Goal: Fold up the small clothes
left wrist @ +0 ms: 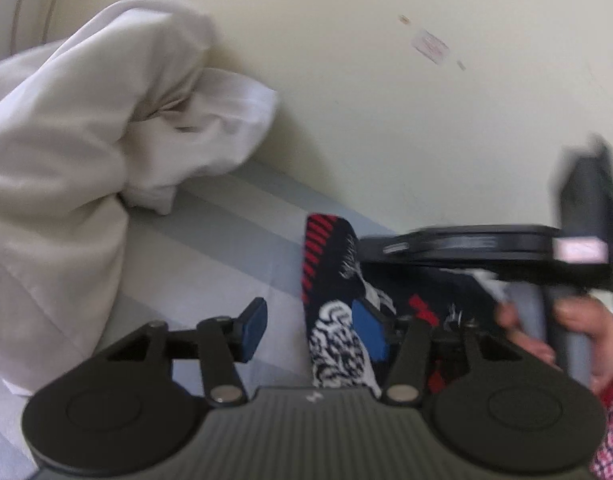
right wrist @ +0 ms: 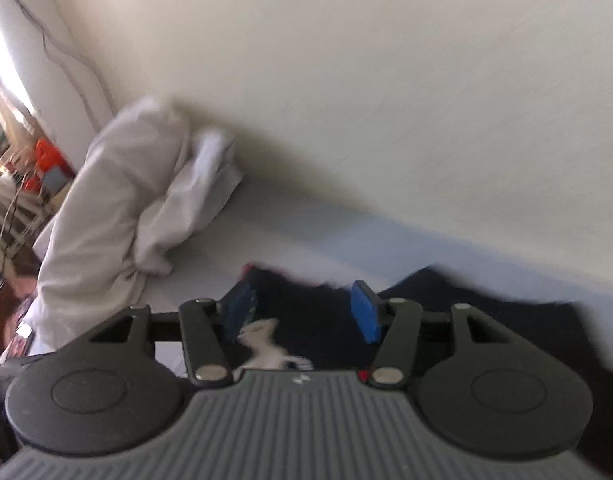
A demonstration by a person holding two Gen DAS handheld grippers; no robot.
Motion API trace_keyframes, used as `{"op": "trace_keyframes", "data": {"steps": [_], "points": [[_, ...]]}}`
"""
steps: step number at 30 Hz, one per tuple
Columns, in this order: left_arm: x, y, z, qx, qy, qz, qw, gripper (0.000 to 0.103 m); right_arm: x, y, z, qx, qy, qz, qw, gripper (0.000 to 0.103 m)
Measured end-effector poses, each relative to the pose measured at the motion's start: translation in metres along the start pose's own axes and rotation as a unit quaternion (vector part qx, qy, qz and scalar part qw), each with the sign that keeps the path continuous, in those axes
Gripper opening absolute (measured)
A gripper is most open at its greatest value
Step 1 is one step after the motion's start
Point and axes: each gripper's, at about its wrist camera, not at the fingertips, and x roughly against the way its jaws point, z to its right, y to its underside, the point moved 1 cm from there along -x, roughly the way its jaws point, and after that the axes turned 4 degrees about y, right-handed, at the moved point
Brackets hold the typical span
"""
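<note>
On the bed, against a cream wall (left wrist: 386, 100), going left to right:

1. White bedding (left wrist: 74, 152): a bunched heap at the left, pushed up against the wall. No part in the task, by the look of it.

2. Grey striped sheet (left wrist: 226, 248): bare bed surface between the heap and the clothing, serving as the folding surface.

3. Left gripper (left wrist: 312, 326): fingers moderately apart and pressing on nothing. The left pad is over the bare sheet, the right pad over the garment's edge.

4. Small garment (left wrist: 334, 300): dark cloth printed in red, white and black, lying on the sheet near the wall. Its left edge reads straight, as a fold line would; the rest is hidden under the grippers. Whether it is half folded or fully folded cannot be told.

5. Right gripper (right wrist: 302, 312): fingers moderately apart, hovering over the same dark cloth with no grip on it. The view is motion-blurred. In the left view its body crosses over the garment, carried by a hand (left wrist: 578, 332) with a checked sleeve.

Status: one garment laid out and perhaps part folded, both grippers free; the remaining folds are judged still to do. No finished stack is in view.
</note>
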Motion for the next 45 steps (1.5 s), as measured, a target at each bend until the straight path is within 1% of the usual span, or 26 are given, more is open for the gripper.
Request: {"op": "trace_keyframes", "data": {"steps": [1,2,3,4,5,7,8,9,11,13,14,17,21,23,25,27,29,31,35,36,37,38,39,40,42,45], "points": [[-0.004,0.002,0.006,-0.018,-0.017,-0.004,0.9997,0.042,-0.014,0.004,-0.008,0.014,-0.009,-0.020,1.000,0.020],[-0.007,0.006,0.011,-0.032,-0.034,-0.007,0.9989,0.041,-0.029,0.008,-0.017,0.024,-0.009,-0.040,0.999,0.004],[-0.009,0.009,0.014,-0.042,-0.049,-0.012,0.9978,0.040,-0.042,0.013,-0.025,0.022,-0.004,-0.048,0.999,0.004],[-0.014,0.010,0.013,-0.049,-0.060,-0.018,0.9968,0.042,-0.045,0.015,-0.031,0.019,0.003,-0.016,1.000,0.004],[-0.015,0.013,0.011,-0.049,-0.064,-0.024,0.9965,0.043,-0.048,0.014,-0.035,0.020,0.007,-0.006,1.000,0.004],[-0.016,0.013,0.009,-0.056,-0.067,-0.024,0.9959,0.045,-0.050,0.007,-0.029,-0.012,-0.001,-0.019,1.000,0.005],[-0.014,0.015,0.008,-0.059,-0.068,-0.024,0.9957,0.045,-0.043,0.005,-0.024,-0.021,-0.010,-0.026,0.999,0.010],[-0.014,0.016,0.009,-0.062,-0.070,-0.023,0.9954,0.045,-0.029,0.003,-0.017,-0.025,-0.016,-0.019,0.999,0.011],[-0.015,0.017,0.011,-0.067,-0.074,-0.022,0.9947,0.046,0.016,0.006,-0.004,-0.018,-0.002,0.020,1.000,0.016],[-0.015,0.017,0.012,-0.072,-0.079,-0.021,0.9941,0.047,0.071,0.016,0.013,-0.010,0.020,0.055,0.998,0.032],[-0.015,0.018,0.013,-0.074,-0.081,-0.020,0.9938,0.047,0.094,0.023,0.021,-0.003,0.039,0.067,0.997,0.038],[-0.015,0.019,0.015,-0.083,-0.088,-0.017,0.9926,0.049,0.163,0.068,0.052,0.013,0.107,0.080,0.991,0.039],[-0.016,0.020,0.017,-0.099,-0.100,-0.011,0.9900,0.053,0.214,0.133,0.091,-0.002,0.192,0.067,0.979,0.039],[-0.016,0.020,0.017,-0.100,-0.100,-0.010,0.9899,0.054,0.225,0.159,0.103,-0.025,0.207,0.064,0.976,0.041],[-0.016,0.020,0.016,-0.100,-0.099,-0.010,0.9900,0.055,0.231,0.176,0.103,-0.044,0.201,0.067,0.976,0.044],[-0.016,0.020,0.016,-0.098,-0.098,-0.010,0.9903,0.056,0.231,0.191,0.098,-0.039,0.200,0.066,0.977,0.047],[-0.017,0.020,0.015,-0.097,-0.097,-0.011,0.9904,0.056,0.220,0.201,0.084,-0.024,0.215,0.055,0.975,0.047],[-0.017,0.020,0.015,-0.097,-0.098,-0.011,0.9904,0.057,0.208,0.206,0.068,-0.007,0.236,0.057,0.970,0.047],[-0.018,0.020,0.015,-0.099,-0.099,-0.011,0.9901,0.057,0.213,0.219,0.060,-0.007,0.242,0.067,0.968,0.049],[-0.018,0.020,0.015,-0.099,-0.099,-0.011,0.9901,0.057,0.213,0.224,0.060,-0.012,0.243,0.067,0.968,0.049],[-0.018,0.020,0.015,-0.099,-0.098,-0.011,0.9902,0.058,0.212,0.227,0.060,-0.017,0.241,0.065,0.968,0.044],[-0.018,0.020,0.015,-0.099,-0.098,-0.011,0.9902,0.058,0.213,0.230,0.059,-0.018,0.241,0.063,0.968,0.020],[-0.018,0.020,0.015,-0.099,-0.098,-0.011,0.9902,0.058,0.214,0.231,0.056,-0.014,0.238,0.062,0.969,0.013],[-0.018,0.020,0.015,-0.099,-0.098,-0.011,0.9902,0.058,0.218,0.230,0.050,-0.008,0.243,0.063,0.968,0.010],[-0.019,0.020,0.015,-0.100,-0.098,-0.010,0.9901,0.058,0.221,0.225,0.036,0.026,0.269,0.070,0.960,0.009],[-0.019,0.021,0.015,-0.103,-0.100,-0.010,0.9895,0.058,0.235,0.203,0.027,0.062,0.281,0.103,0.952,0.009]]}}
